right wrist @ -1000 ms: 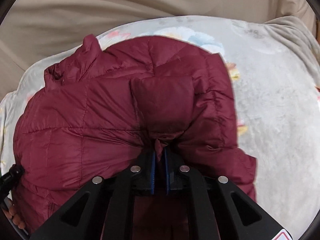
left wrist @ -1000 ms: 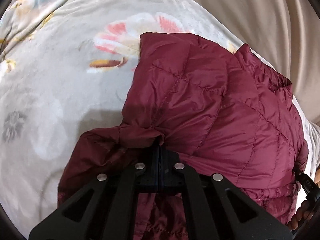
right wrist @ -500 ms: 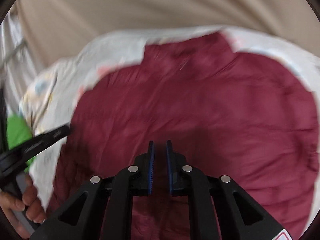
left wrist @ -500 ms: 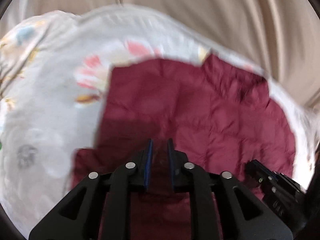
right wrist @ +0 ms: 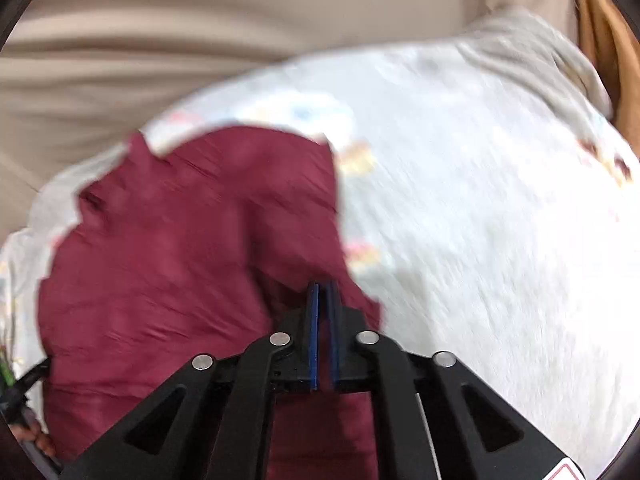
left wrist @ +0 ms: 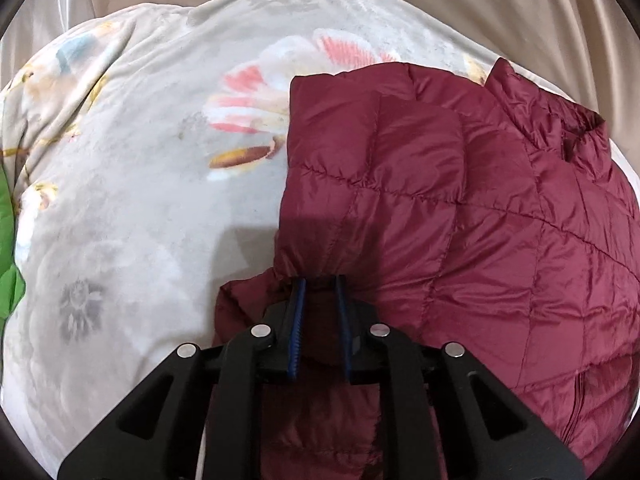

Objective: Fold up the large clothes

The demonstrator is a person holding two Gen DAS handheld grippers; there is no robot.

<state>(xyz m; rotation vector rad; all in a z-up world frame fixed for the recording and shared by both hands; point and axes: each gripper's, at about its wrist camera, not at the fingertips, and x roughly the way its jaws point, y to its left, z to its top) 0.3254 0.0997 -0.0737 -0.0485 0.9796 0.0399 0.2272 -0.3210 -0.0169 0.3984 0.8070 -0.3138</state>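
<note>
A maroon quilted puffer jacket (left wrist: 460, 220) lies on a floral blanket (left wrist: 140, 200), its sleeve folded over the body and its collar at the far right. My left gripper (left wrist: 320, 284) is open, its jaws a little apart at the edge of the folded sleeve, holding nothing. In the blurred right wrist view the jacket (right wrist: 180, 260) fills the left half. My right gripper (right wrist: 323, 286) has its jaws almost together over the jacket's right edge, with nothing seen between them.
The pale floral blanket (right wrist: 480, 220) covers a bed. Beige curtain (left wrist: 440, 0) hangs behind it. A green item (left wrist: 6, 248) shows at the far left edge. The other hand and gripper handle (right wrist: 20, 400) show at the lower left.
Both grippers let go of the jacket sleeves they held a second ago. The left one opened and drew back to the sleeve edge. The right one swung right and its jaws closed empty.
</note>
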